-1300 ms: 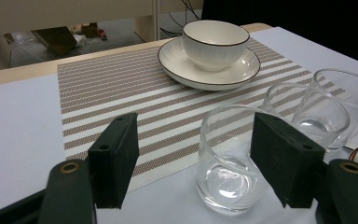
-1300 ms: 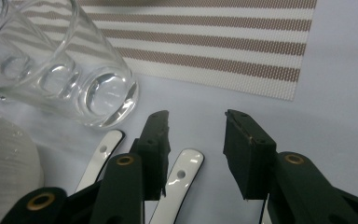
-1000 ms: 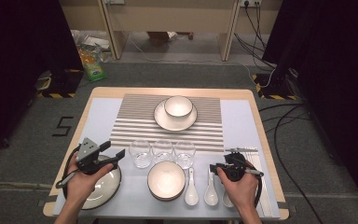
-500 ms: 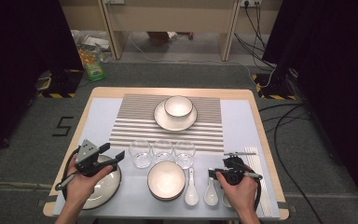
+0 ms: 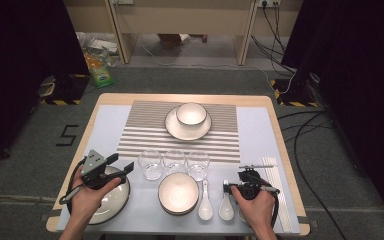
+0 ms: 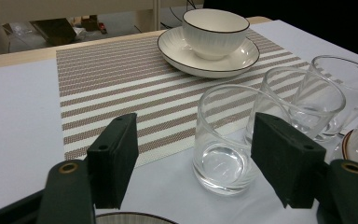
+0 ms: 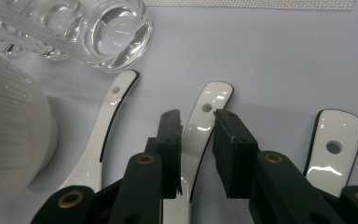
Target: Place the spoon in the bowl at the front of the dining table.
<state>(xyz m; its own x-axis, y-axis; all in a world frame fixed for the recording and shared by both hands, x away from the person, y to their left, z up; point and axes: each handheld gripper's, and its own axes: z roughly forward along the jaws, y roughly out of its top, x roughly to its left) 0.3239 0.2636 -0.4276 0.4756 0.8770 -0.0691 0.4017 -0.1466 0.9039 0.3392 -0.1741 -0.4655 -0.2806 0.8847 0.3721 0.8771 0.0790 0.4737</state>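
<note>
Closing jaws of the right gripper (image 7: 196,140) straddle the middle spoon's (image 7: 200,122) handle, not visibly clamping; the left gripper (image 6: 193,158) hovers open.

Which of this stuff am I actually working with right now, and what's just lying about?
In hand: middle spoon; right gripper, fingers just closing around its handle, not yet pressing.
Lying about: left spoon, right spoon, three glasses, bowl, saucer, striped mat.
</note>
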